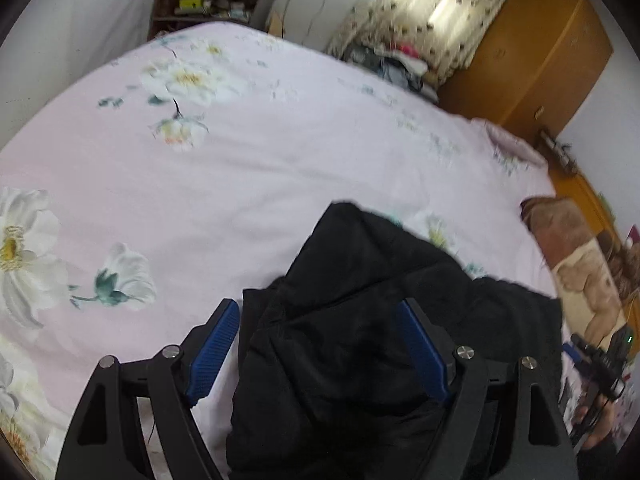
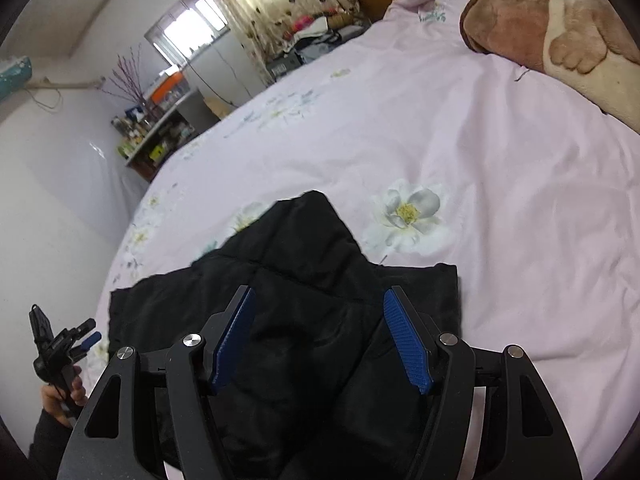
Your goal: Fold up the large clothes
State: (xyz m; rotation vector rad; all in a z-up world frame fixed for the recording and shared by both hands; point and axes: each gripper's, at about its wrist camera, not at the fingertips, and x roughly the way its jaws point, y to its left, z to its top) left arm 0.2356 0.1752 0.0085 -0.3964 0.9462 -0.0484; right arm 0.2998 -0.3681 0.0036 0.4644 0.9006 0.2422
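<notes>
A black padded jacket [image 1: 360,320] lay in a folded heap on the near edge of a bed covered by a pink flowered sheet [image 1: 240,184]. The left gripper [image 1: 320,320] hung over the jacket's left part with its blue pads [image 1: 214,350] spread wide, holding nothing. The right gripper [image 2: 318,308] hovered above the jacket's middle, likewise spread and holding nothing. A brown plush blanket [image 2: 540,32] sat at the far right of the bed. Shelves [image 1: 208,4] stood by the far wall.
</notes>
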